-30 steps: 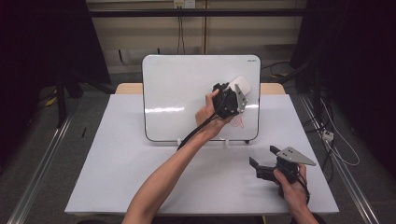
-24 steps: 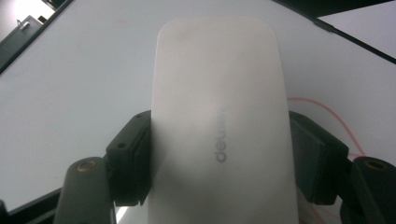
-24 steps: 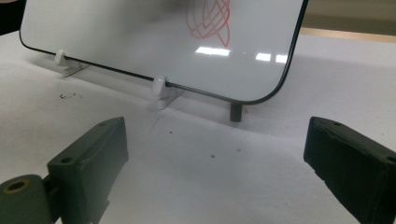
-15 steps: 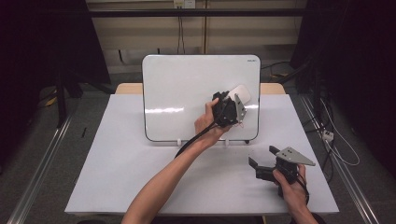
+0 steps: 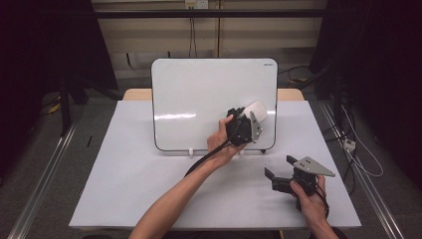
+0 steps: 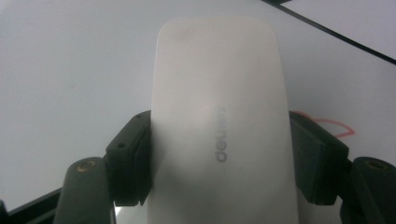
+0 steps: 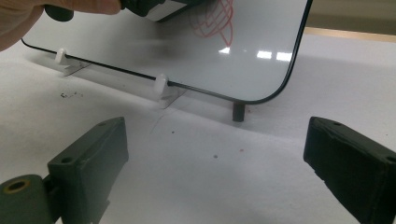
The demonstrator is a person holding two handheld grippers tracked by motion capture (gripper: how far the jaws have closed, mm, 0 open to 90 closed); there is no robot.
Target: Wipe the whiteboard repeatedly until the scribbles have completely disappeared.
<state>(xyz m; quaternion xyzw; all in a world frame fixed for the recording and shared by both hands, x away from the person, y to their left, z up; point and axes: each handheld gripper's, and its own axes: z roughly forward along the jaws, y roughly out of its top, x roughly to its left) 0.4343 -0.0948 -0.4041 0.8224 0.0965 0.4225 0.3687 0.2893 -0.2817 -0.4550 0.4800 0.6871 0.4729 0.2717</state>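
A white whiteboard stands upright at the back of the table. My left gripper is shut on a white eraser and holds it against the board's lower right part. In the left gripper view the eraser sits between both pads, with a red scribble just beside it on the board. The right gripper view shows the same red scribble under the left hand. My right gripper rests low at the front right, open and holding nothing, pointing at the board's lower corner.
The table is covered in white. White clips and a small dark peg carry the board's bottom edge. A few dark specks lie in front of it. The left gripper's cable runs along the forearm.
My left gripper has slid down the board with the eraser, toward its bottom edge. The right gripper has stayed where it was.
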